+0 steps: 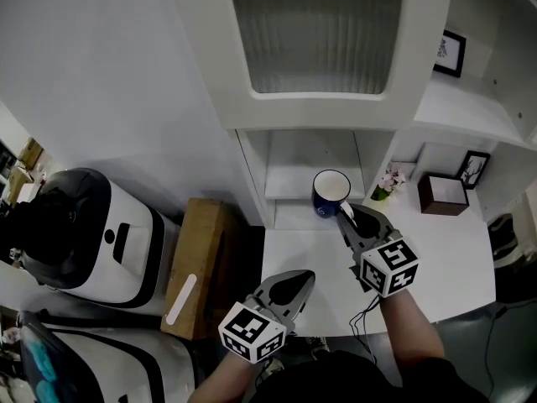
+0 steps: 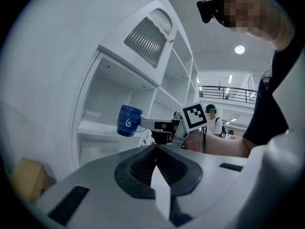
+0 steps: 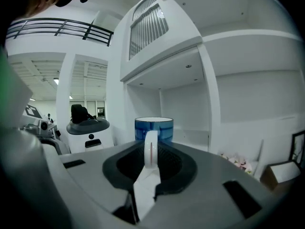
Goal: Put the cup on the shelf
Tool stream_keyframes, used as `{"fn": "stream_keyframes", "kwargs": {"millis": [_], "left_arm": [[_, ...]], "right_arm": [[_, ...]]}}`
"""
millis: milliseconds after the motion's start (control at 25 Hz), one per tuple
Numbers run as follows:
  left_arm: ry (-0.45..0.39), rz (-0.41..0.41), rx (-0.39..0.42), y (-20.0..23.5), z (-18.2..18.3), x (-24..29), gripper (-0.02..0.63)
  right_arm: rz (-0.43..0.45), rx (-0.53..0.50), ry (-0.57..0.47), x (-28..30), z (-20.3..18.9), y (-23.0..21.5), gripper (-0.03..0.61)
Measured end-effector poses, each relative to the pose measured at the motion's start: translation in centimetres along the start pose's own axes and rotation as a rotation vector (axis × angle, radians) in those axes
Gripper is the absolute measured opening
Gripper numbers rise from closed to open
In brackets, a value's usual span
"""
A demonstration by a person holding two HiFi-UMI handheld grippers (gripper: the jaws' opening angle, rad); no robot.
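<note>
Held aloft: blue ceramic cup [image 1: 331, 193], white inside, white handle, pale swirl on side, just before open white shelf [image 1: 289, 193]. Handle pinched in right gripper [image 1: 346, 212]. Nearer me, left gripper [image 1: 300, 280] closed, empty.

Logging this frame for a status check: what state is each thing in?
cup: upright, empty, held in the air by its handle.
right gripper: shut on the cup's handle.
left gripper: shut, empty.
ribbed cabinet door: closed.
</note>
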State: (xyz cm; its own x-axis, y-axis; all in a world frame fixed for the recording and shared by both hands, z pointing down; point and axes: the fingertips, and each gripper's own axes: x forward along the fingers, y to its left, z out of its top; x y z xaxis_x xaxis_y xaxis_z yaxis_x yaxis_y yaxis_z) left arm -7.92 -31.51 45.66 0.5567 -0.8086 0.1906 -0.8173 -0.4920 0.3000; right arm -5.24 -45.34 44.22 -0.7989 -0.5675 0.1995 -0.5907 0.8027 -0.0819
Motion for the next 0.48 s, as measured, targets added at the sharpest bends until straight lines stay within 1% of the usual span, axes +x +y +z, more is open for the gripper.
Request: {"fn": "stream_keyframes", "kwargs": {"millis": [480], "left_arm": [[0.006, 0.056, -0.015, 2.1, 0.6, 2.7, 0.005]], "right_arm": [[0.018, 0.005, 0.007, 4.3, 0.2, -3.1, 0.048]]}}
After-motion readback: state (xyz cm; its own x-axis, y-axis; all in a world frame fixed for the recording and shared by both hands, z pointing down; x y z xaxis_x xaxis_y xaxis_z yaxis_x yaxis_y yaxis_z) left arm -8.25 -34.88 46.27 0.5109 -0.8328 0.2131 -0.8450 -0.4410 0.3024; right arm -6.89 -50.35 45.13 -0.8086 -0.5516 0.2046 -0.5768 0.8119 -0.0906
